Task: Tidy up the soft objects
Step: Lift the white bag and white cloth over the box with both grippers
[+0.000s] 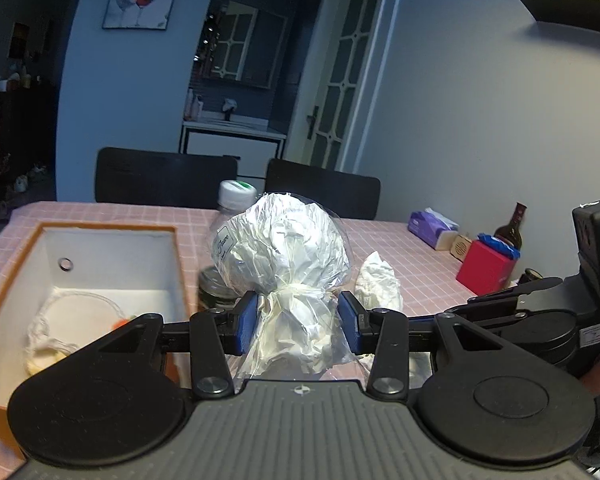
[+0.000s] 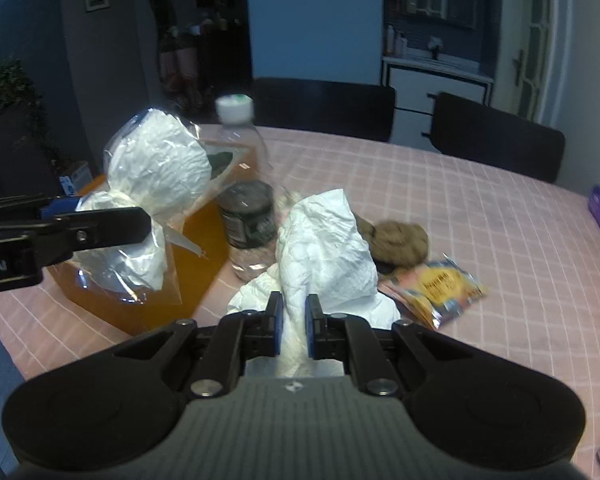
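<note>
the left gripper (image 1: 298, 317) has its blue-padded fingers (image 1: 247, 322) pressed in on the tied neck of a clear plastic bag stuffed with crumpled white paper (image 1: 282, 246), holding it off the counter; the rounded top of the bag bulges up beyond the fingertips, while its loose tail hangs back between the fingers toward the gripper body. to the left of these fingers, and lower, sits an open orange cardboard box with a white lining (image 1: 12, 272), with a soft white bundle (image 1: 60, 332) lying in its bottom. just behind the held bag, past the fingertips, stands a clear plastic bottle with a white cap (image 1: 236, 196), mostly hidden by the bag. the right gripper (image 2: 293, 317) has its fingers drawn narrow and clamped on a crumpled white tissue wad (image 2: 326, 256), which rises up and forward out of the fingertips and spreads to either side of them; whether its lower folds touch the counter cannot be told. ahead and to the right of the right fingers, a brown knitted ball (image 2: 402, 242) rests on the pink checked tablecloth of the counter (image 2: 480, 208), touching a crinkled orange and yellow snack packet (image 2: 440, 288) that lies nearer the fingers. ahead and to the left of them, the bottle stands close beside the orange box, and the left gripper holds the paper-filled bag over the box's near corner.
</note>
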{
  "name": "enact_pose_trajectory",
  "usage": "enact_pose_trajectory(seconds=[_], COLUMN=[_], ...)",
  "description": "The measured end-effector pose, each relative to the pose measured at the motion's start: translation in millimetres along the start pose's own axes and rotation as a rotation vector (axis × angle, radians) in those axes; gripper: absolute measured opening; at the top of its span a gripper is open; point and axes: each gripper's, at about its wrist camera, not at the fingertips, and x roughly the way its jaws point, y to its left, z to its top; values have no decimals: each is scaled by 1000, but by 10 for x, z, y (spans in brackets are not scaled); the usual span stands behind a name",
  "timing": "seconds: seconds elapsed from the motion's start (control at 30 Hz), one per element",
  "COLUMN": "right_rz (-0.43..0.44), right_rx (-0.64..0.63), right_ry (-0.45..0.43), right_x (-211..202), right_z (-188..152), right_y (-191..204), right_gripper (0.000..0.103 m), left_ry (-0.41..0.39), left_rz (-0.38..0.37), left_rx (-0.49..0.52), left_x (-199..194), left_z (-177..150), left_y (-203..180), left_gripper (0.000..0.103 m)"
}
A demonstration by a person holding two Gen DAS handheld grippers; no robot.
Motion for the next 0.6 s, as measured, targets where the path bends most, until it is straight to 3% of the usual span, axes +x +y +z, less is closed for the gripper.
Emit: enact_pose_trajectory(seconds=[0.3, 0.47, 0.6], right_rz=[128, 220, 243], right_rx=[-113, -163, -228], right_ry=[-46, -45, -29], right_x=[81, 323, 628], right_z=[460, 708, 869], right_y=[533, 886, 1199], right_gripper=[9, 9, 9], left_ry=[-38, 26, 120], left_rz=[149, 199, 219], left_rx=[8, 39, 37], left_x=[-320, -244, -11], left_z=[211, 276, 310], left_y=[520, 764, 1052], left_gripper=[49, 49, 49])
